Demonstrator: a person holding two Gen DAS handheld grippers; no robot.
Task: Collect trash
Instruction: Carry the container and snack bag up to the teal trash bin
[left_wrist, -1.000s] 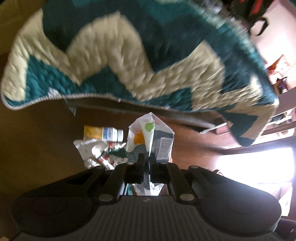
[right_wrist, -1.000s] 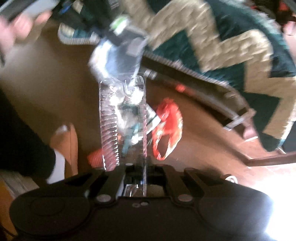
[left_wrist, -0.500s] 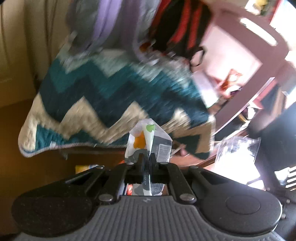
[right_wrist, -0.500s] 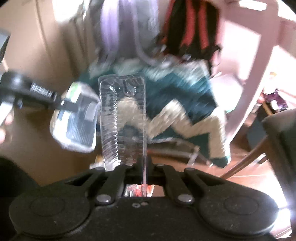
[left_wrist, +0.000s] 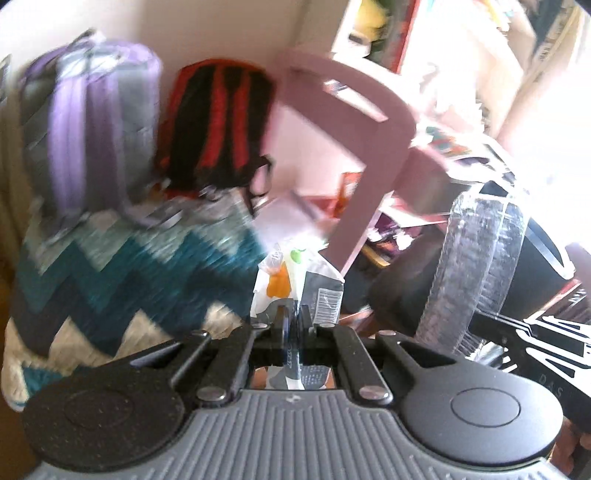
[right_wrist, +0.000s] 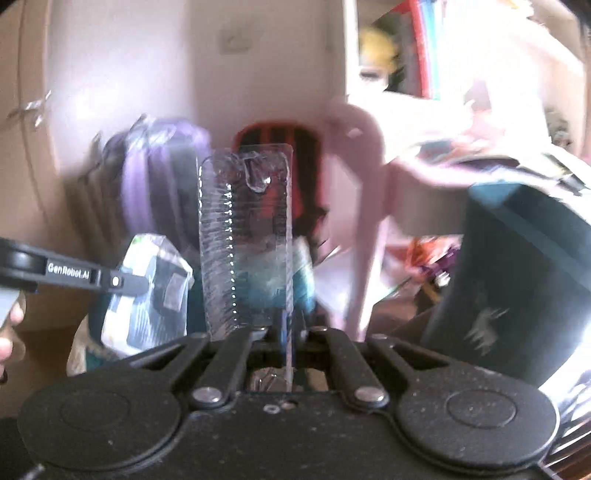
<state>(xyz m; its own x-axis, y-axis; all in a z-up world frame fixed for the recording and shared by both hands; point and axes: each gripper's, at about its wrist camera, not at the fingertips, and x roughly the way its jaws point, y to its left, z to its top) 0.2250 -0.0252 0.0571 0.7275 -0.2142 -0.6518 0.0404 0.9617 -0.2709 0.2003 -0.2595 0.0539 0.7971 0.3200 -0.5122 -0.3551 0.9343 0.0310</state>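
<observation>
My left gripper (left_wrist: 294, 314) is shut on a small white carton (left_wrist: 295, 284) with orange and green fruit print and a barcode, held up in the air. My right gripper (right_wrist: 282, 325) is shut on a clear plastic blister pack (right_wrist: 245, 236), held upright. The blister pack also shows at the right of the left wrist view (left_wrist: 476, 266). The carton and the left gripper's arm show at the left of the right wrist view (right_wrist: 147, 291). A dark bin (right_wrist: 517, 295) stands at the right.
A teal and cream zigzag quilt (left_wrist: 122, 280) lies at the left. A purple bag (left_wrist: 88, 122) and a black and red backpack (left_wrist: 218, 125) lean on the wall. A pink chair (left_wrist: 354, 147) stands in the middle.
Both grippers have lifted from the floor with their trash and swung up and right. The floor litter has gone out of view; the chair and dark bin have come in.
</observation>
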